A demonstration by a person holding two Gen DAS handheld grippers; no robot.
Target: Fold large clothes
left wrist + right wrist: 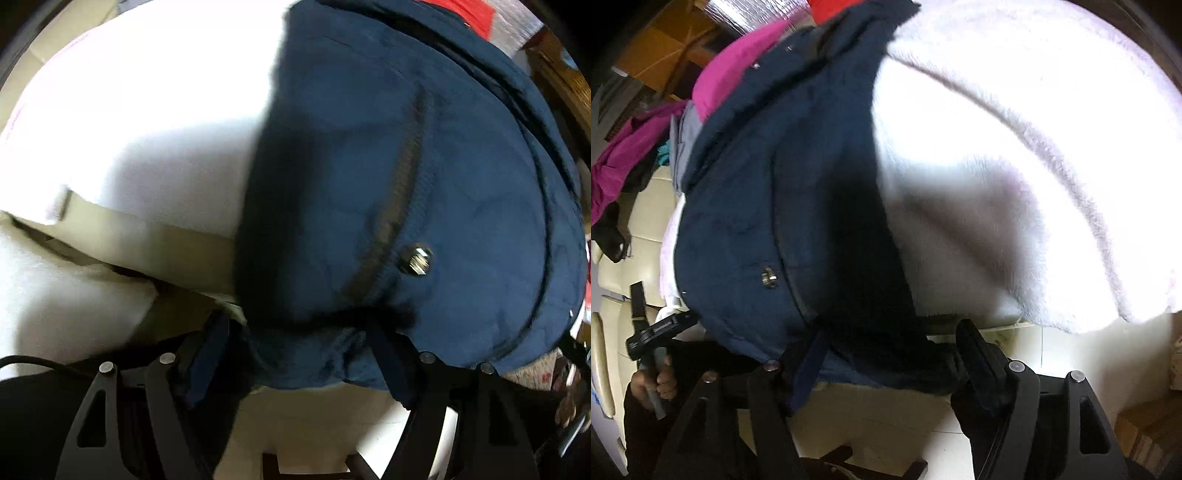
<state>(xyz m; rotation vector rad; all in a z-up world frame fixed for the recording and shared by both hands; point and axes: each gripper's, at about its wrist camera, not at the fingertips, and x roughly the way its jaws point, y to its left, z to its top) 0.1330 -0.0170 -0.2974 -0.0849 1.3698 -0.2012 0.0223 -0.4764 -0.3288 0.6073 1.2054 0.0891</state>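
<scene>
One navy jacket (424, 166) lies on a white fleece blanket (147, 129), its hem at the near edge of the surface. One metal snap (415, 260) shows beside its zipper. The left gripper (295, 354) stands wide open, hem between its fingers, not pinched. The right gripper (886, 350) is likewise wide open over the hem, gripping nothing. Two pink garments (746, 70) lie beyond. No writing is legible.
</scene>
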